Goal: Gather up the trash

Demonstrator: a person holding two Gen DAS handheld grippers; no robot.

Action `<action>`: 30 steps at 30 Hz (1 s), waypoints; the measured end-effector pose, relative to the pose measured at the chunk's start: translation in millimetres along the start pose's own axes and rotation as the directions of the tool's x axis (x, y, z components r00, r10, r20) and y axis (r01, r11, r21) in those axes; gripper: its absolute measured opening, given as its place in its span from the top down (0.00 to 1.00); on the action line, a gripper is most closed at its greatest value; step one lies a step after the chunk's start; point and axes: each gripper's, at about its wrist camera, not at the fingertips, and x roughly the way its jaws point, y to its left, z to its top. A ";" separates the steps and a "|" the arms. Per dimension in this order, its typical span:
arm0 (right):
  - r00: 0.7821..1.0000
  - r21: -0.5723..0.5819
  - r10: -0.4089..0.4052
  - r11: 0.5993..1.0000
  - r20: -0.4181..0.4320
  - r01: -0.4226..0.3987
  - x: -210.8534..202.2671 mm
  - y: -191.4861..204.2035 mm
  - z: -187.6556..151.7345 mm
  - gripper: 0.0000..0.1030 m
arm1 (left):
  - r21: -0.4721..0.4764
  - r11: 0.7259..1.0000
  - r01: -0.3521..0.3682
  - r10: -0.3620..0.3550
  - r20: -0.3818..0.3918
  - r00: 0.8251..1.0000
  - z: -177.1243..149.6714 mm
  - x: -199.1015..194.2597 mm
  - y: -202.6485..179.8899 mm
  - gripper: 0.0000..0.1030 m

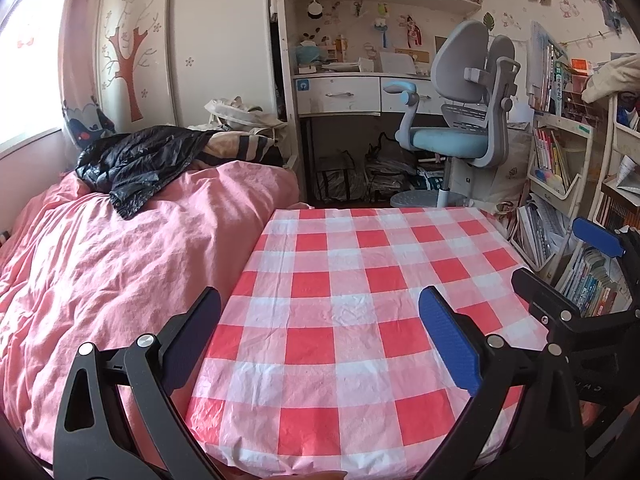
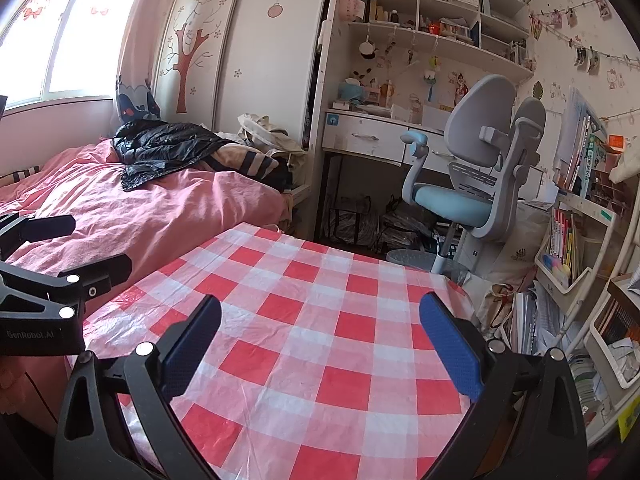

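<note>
**Both hand-held grippers wide open over a checked worktop**

Left hand-held gripper (image 1: pixel 320 340) held low over the worktop (image 1: pixel 360 264), fingers spread wide, blue pads (image 1: pixel 450 344) facing inward, nothing between them. Right hand-held gripper (image 2: pixel 320 344) likewise spread wide and empty, poised over the same red-and-white checked cloth. Each visible in the other's view: right one at the right edge (image 1: pixel 568 276) of the left wrist view, left one at the left edge (image 2: pixel 60 252) of the right wrist view, both just beside the worktop's sides.

No trash to be made out on the visible cloth in either view; cannot tell where any lies.

Pink bed (image 1: pixel 120 260) touching the worktop's left side, with a black jacket (image 1: pixel 136 164) heaped near the far end. Beyond the far edge, a grey-and-blue chair (image 1: pixel 460 120) standing before a white desk with drawers (image 1: pixel 340 94), shelves above it. Crowded bookshelf (image 1: pixel 560 160) along the right wall. Bright window (image 2: pixel 60 40) behind the bed.
</note>
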 end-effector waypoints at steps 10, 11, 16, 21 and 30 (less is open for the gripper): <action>1.000 -0.001 0.000 1.000 -0.003 0.000 -0.1 0.0 0.2 0.07 | -0.001 1.000 0.000 0.000 0.000 1.000 0.0 -0.2 -0.7 0.07; 1.000 -0.001 0.000 1.000 -0.003 0.000 0.4 -0.3 -0.4 0.07 | -0.001 1.000 0.001 -0.001 -0.001 1.000 0.0 -0.2 -0.7 0.07; 1.000 -0.001 0.000 1.000 -0.003 0.000 0.4 -0.3 -0.2 0.07 | 0.002 1.000 0.002 -0.002 0.000 1.000 -0.4 -0.7 -1.8 0.07; 1.000 -0.001 -0.001 1.000 -0.003 0.001 0.4 -0.1 0.1 0.07 | 0.002 1.000 0.002 -0.002 -0.001 1.000 -0.3 -0.7 -2.3 0.07; 1.000 -0.003 -0.001 1.000 -0.004 0.001 0.4 0.3 0.7 0.07 | 0.003 1.000 0.000 0.000 0.004 1.000 0.4 -1.2 -3.9 0.07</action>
